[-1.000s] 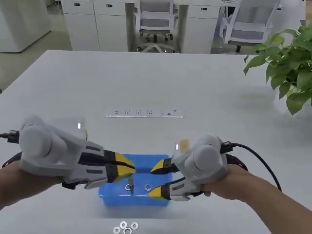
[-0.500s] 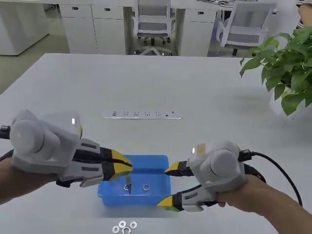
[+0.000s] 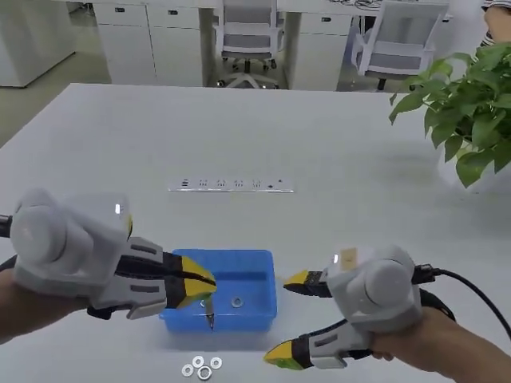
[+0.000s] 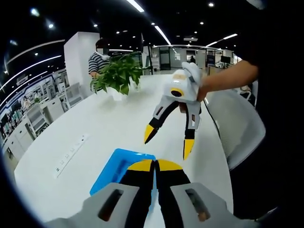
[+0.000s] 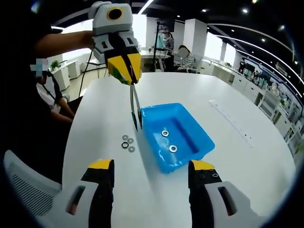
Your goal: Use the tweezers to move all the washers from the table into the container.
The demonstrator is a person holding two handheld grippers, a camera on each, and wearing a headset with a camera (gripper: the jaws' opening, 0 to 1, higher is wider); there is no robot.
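My left gripper [image 3: 209, 283] is shut on metal tweezers [image 3: 209, 313], which point down at the near rim of the blue container [image 3: 251, 279]. In the right gripper view the tweezers [image 5: 135, 107] hang from the left gripper [image 5: 128, 80] with their tips slightly apart and empty, just outside the container [image 5: 187, 130] and above several loose washers [image 5: 127, 142] on the table. Two washers [image 5: 165, 133] lie inside the container. My right gripper [image 3: 289, 317] stands open and empty to the right of the container; the left gripper view shows the right gripper [image 4: 167, 145] raised beyond the container [image 4: 114, 168].
A white power strip [image 3: 231, 185] lies mid-table beyond the container. A potted plant [image 3: 471, 120] stands at the right edge. Office chairs [image 3: 251, 36] are behind the table. The loose washers [image 3: 200, 368] lie close to the table's near edge.
The right gripper has drawn back to the right and toward me, away from the container. The tweezer tips have shifted from inside the container to its near rim.
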